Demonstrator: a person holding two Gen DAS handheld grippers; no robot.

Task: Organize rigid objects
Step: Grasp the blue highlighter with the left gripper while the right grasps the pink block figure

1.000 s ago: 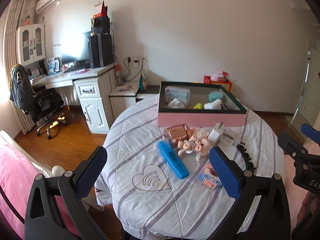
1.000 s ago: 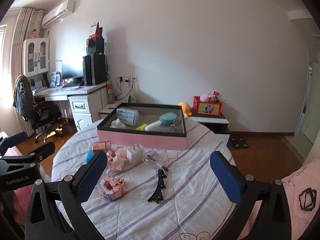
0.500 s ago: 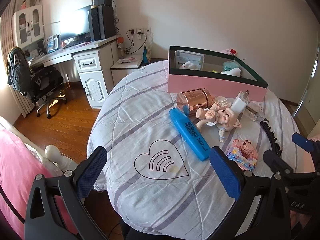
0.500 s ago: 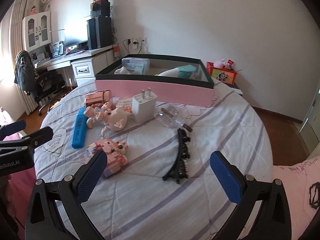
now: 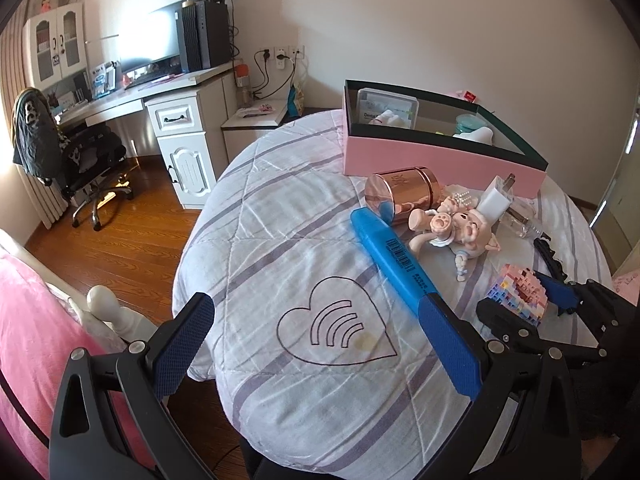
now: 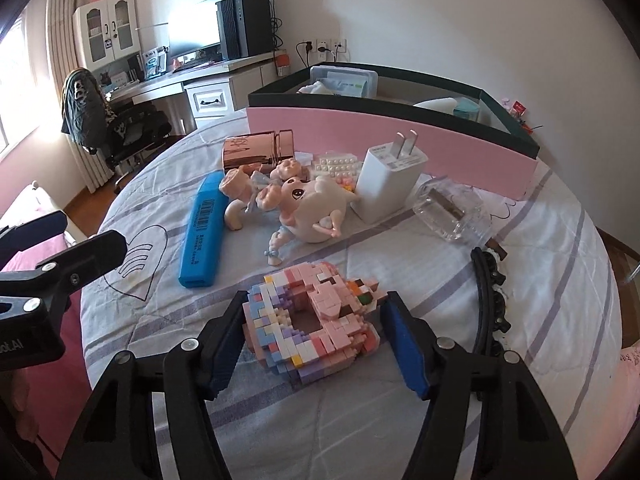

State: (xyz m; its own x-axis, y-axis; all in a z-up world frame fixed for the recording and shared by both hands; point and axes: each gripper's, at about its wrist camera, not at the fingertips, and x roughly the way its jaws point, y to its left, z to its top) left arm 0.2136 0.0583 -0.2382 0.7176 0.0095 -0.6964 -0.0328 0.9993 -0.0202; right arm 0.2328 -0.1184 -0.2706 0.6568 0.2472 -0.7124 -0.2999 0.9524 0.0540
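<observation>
Now your right gripper (image 6: 312, 344) straddles the pastel brick-built model (image 6: 312, 320) on the quilted table (image 6: 400, 420), jaws closing, pads not yet pressing, to lift it toward the pink box (image 6: 384, 140); your left gripper (image 5: 320, 352) hangs wide open and empty.

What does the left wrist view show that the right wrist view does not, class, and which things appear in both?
Left wrist only: the left gripper with jaws wide open over the whole heart drawing.

Right wrist only: the right gripper closing, its jaws either side of the pastel brick model, and the clear case in full.

Both: the blue marker, pig figurine, white charger, rose-gold jar and pink box.
</observation>
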